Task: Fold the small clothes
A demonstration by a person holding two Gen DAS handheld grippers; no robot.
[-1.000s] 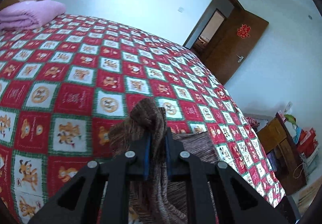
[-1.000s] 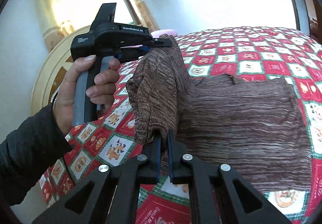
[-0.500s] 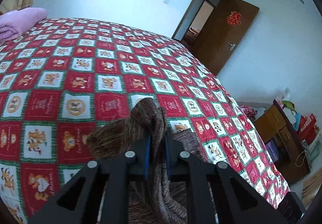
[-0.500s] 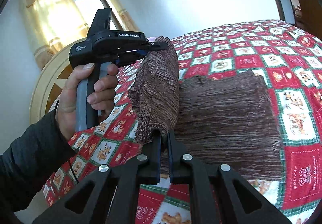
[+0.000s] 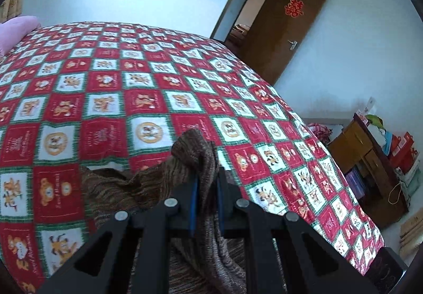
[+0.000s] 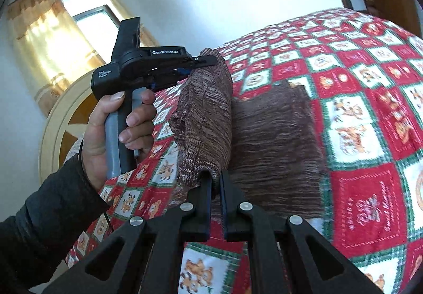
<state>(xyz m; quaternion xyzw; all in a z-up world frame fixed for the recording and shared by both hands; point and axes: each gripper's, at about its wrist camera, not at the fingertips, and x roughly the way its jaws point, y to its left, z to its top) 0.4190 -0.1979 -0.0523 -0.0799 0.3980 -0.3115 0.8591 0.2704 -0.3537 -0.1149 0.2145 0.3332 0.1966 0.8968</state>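
Both grippers have carried the brown knit garment [image 6: 208,114] edge farther over the bed [image 5: 111,98]; left gripper [image 5: 206,188] and right gripper [image 6: 215,183] fingers clamp it.

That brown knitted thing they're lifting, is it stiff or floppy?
Probably floppy: the brown sweater sags between the left gripper and the right gripper. Likely light, since two small pinches hold the lifted edge. Its rough knit probably grips rather than slips.
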